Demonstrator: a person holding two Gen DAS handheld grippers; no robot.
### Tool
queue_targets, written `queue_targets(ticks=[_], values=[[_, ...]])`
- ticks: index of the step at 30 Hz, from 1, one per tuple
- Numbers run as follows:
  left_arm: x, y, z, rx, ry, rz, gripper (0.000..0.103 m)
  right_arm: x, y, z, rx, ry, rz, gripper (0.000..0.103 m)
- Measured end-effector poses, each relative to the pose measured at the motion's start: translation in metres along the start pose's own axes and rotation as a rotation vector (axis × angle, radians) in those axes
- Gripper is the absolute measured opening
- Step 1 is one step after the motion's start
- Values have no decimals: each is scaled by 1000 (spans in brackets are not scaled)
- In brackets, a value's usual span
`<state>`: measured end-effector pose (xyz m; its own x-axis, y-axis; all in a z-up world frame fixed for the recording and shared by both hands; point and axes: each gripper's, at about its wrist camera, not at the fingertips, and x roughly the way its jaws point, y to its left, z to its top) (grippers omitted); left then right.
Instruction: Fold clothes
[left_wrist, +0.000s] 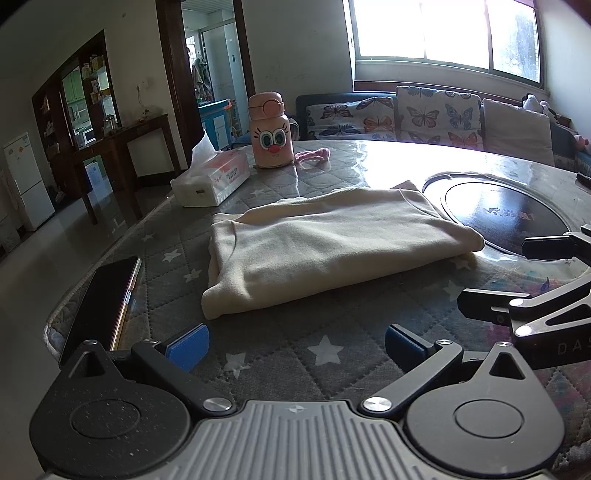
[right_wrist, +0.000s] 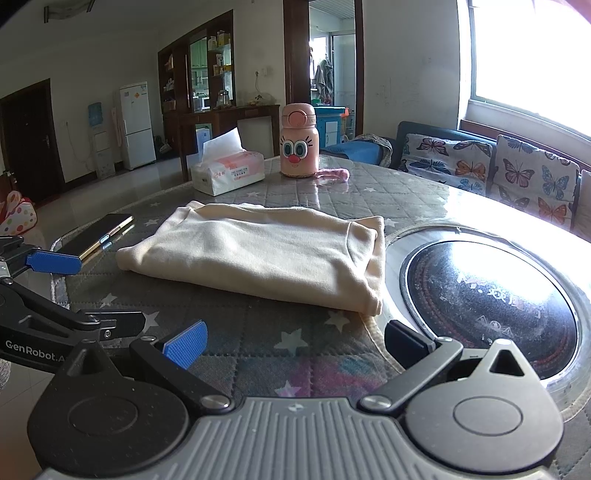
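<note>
Both claws gape wide and hold nothing: the left gripper (left_wrist: 295, 345) and right gripper (right_wrist: 295, 341) sit at the bottom of their frames, blue ribbed pads (right_wrist: 186, 343) over bare quilted, star-printed tablecloth (left_wrist: 325, 350). Just beyond, mid-frame, lies the folded cream garment (left_wrist: 332, 243), soft and flat, its right edge reaching the glossy dark round inset (right_wrist: 491, 295). A black phone (left_wrist: 101, 302) hugs the table's left rim. Farther back stand a tissue pack (right_wrist: 229, 171) and a pink cartoon-faced bottle (left_wrist: 271, 133).
</note>
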<state>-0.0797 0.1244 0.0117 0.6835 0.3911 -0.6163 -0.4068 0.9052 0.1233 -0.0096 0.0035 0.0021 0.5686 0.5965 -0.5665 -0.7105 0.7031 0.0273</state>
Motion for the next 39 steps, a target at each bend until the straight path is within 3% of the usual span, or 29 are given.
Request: queue_targets(ticks=[39], values=[[-1,0,3,-1,-11,16,103,-2,0,0,-3,-5,3,103]])
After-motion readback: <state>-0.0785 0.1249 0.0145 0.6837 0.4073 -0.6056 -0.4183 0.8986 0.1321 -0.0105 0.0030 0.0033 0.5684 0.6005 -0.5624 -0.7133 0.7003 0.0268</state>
